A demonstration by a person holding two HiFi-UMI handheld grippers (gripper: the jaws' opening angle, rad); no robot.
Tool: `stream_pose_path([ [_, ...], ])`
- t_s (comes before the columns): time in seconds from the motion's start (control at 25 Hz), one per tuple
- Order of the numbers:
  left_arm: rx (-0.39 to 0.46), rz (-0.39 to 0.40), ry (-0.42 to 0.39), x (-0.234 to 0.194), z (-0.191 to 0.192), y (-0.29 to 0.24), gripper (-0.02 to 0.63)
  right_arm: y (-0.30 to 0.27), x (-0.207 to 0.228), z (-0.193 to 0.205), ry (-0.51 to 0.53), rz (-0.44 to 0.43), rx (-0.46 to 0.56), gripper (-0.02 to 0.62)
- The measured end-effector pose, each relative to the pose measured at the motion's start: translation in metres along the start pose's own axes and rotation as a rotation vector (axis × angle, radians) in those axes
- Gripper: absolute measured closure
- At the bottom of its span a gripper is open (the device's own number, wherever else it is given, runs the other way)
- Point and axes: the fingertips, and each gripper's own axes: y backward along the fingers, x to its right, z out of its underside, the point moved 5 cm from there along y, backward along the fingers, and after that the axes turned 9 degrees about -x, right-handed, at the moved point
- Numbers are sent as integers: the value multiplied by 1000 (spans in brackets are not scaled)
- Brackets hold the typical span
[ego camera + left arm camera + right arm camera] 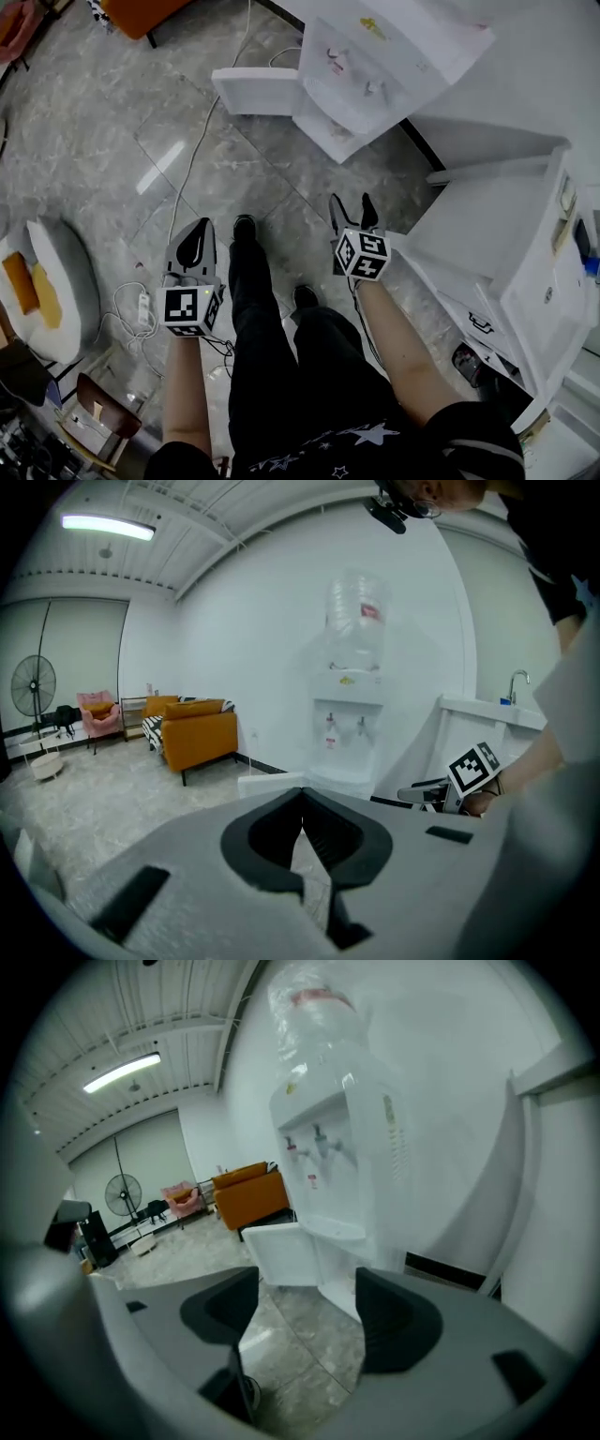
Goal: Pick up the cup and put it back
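Grey floor [112, 141] fills the frame and no cup shows anywhere. Left gripper [302, 795] has its jaws pressed together, empty; right gripper [305, 1290] gapes wide, empty. Loose cables [131, 319] at lower left could snag a foot

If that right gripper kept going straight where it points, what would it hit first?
Probably the water dispenser, low down by its open door; nothing nearer shows between, though depth is unclear.
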Motion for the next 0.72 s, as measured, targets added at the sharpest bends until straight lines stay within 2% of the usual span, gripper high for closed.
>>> stream_pose_path([
  [0.2,34,92,5,-49,38,-115,598,-123,17,21,-33,84,21,310],
  [0.4,41,142,-52,-95,77,-216,598,-238,42,46,-89,183,60,354],
  [0.56,61,179,-78,-116,110,-279,598,-317,67,67,-117,240,69,383],
  [0.72,73,173,-115,-135,150,-326,598,-386,99,87,-153,290,61,405],
])
